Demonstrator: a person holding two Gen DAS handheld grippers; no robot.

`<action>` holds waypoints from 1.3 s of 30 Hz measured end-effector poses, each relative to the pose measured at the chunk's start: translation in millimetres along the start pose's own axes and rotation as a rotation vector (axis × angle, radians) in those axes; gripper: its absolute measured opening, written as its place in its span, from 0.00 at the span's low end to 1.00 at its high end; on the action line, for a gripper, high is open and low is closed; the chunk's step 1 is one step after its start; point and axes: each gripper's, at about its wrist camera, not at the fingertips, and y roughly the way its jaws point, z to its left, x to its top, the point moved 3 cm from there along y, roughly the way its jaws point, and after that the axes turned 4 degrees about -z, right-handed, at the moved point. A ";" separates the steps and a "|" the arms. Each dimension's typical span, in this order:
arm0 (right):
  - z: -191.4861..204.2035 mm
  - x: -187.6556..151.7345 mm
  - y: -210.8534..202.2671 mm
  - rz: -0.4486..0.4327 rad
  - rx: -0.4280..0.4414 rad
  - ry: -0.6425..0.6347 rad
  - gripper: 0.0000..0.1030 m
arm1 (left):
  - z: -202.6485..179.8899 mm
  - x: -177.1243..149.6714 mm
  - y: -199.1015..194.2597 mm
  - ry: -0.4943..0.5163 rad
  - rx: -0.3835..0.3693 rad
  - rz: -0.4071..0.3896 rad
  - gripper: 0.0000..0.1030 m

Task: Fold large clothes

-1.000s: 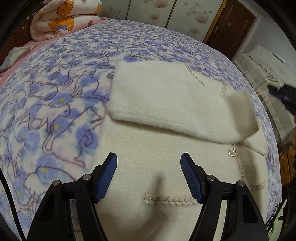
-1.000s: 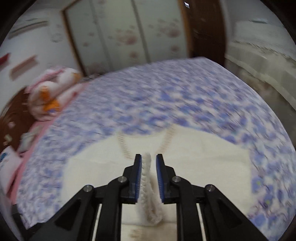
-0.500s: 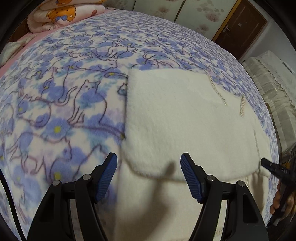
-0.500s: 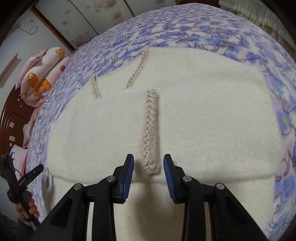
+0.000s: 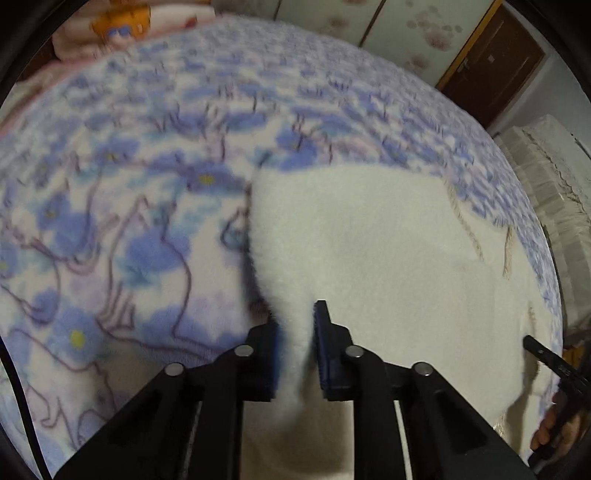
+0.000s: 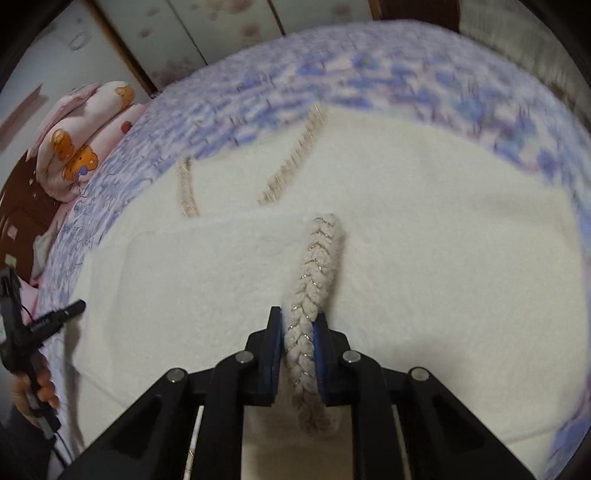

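A fluffy cream garment [image 5: 388, 240] lies folded over on the cat-print blanket [image 5: 129, 221] of a bed. My left gripper [image 5: 298, 325] is at the fold's left edge, its jaws closing with a ridge of the cream fabric pinched between the blue pads. In the right wrist view the same garment [image 6: 443, 258] shows a thick braided trim [image 6: 317, 266] with gold thread. My right gripper [image 6: 298, 328] has its jaws closing on that braid, pads pressed to both sides. Each gripper shows at the edge of the other's view, the left one held by a hand [image 6: 33, 387].
A rolled pink quilt with bear prints [image 6: 81, 140] sits at the bed's far corner by a dark wooden headboard [image 6: 22, 206]. Floral wardrobe doors [image 5: 406, 33] and a brown door [image 5: 491, 62] stand behind. Covered furniture [image 5: 554, 177] flanks the bed's right side.
The left gripper slid over to the folded layer's left edge and closed from wide open onto the fabric. The right gripper sank, let the braid go briefly, then closed on it again.
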 end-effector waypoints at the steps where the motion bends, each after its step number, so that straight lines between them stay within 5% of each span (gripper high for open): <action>1: 3.1 4.1 -8.7 -0.050 0.000 -0.019 0.14 | -5.0 1.3 -4.3 0.026 0.015 -0.034 0.11; 3: 2.1 8.6 -13.8 -0.113 -0.027 -0.031 0.14 | -14.2 -0.7 -0.2 0.100 0.073 -0.064 0.11; 6: -7.2 0.9 19.0 -0.001 -0.101 -0.017 0.18 | -11.4 -7.5 22.1 0.122 0.119 -0.015 0.15; 10: -9.5 -3.2 5.6 0.002 -0.114 0.012 0.23 | -7.9 -0.9 7.6 0.106 0.184 -0.016 0.38; 12: -7.4 -5.1 -8.9 -0.032 -0.128 0.000 0.23 | -4.8 -4.7 -12.3 0.117 0.208 -0.054 0.40; 15: 4.2 -11.9 -27.5 -0.083 -0.126 -0.030 0.25 | -9.8 -11.1 -38.2 0.106 0.169 -0.107 0.42; 22: 92.5 -38.6 -21.1 -0.013 0.097 -0.140 0.25 | -69.2 -48.0 -42.5 0.126 -0.013 -0.087 0.42; 27: 137.0 -53.3 5.1 0.029 0.119 -0.240 0.25 | -82.6 -66.5 -13.5 0.155 0.045 -0.046 0.41; 30: 121.0 -50.3 11.8 0.011 0.073 -0.266 0.19 | -61.5 -62.0 -9.6 0.164 0.100 -0.074 0.39; 36: 23.1 -35.4 -1.1 -0.068 -0.241 -0.187 0.13 | -20.9 -50.6 -15.2 0.122 0.070 -0.067 0.21; 39: -12.1 -34.9 -11.9 -0.061 -0.107 -0.062 0.09 | -24.0 -52.3 -15.7 0.147 0.089 -0.069 0.21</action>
